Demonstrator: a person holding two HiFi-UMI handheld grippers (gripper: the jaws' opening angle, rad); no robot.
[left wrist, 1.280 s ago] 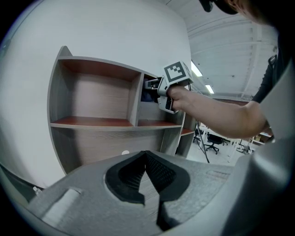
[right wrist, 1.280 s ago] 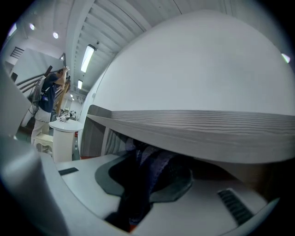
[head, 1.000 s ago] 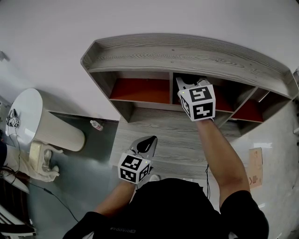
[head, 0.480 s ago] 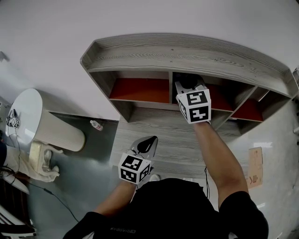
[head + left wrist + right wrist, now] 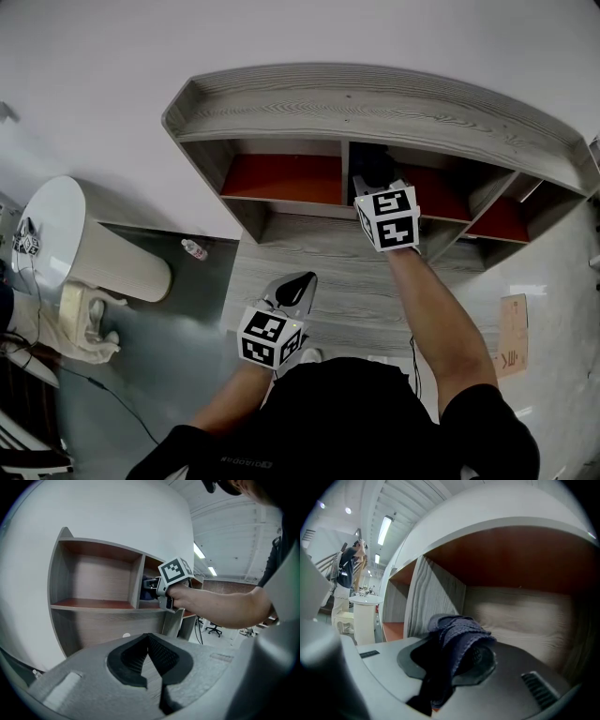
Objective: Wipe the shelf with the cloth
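The grey wooden shelf unit (image 5: 375, 103) has red-brown compartment floors. My right gripper (image 5: 373, 176) reaches into the middle compartment, close to its left divider, and is shut on a dark blue cloth (image 5: 377, 165). In the right gripper view the cloth (image 5: 458, 637) bunches between the jaws, with the divider (image 5: 433, 604) to the left and the pale back wall (image 5: 525, 613) ahead. The left gripper view has the right gripper (image 5: 157, 584) at the shelf (image 5: 93, 581) from the side. My left gripper (image 5: 296, 284) hangs low before the unit's front panel, shut and holding nothing.
A white cylindrical stand (image 5: 89, 248) is on the floor at the left, with a small bottle (image 5: 193, 251) beside the unit. A cardboard piece (image 5: 513, 336) lies at the right. A person (image 5: 349, 576) stands far off by a white round table (image 5: 364, 603).
My right gripper has slid the cloth leftwards in the middle compartment, towards the divider. The left gripper has stayed where it was.
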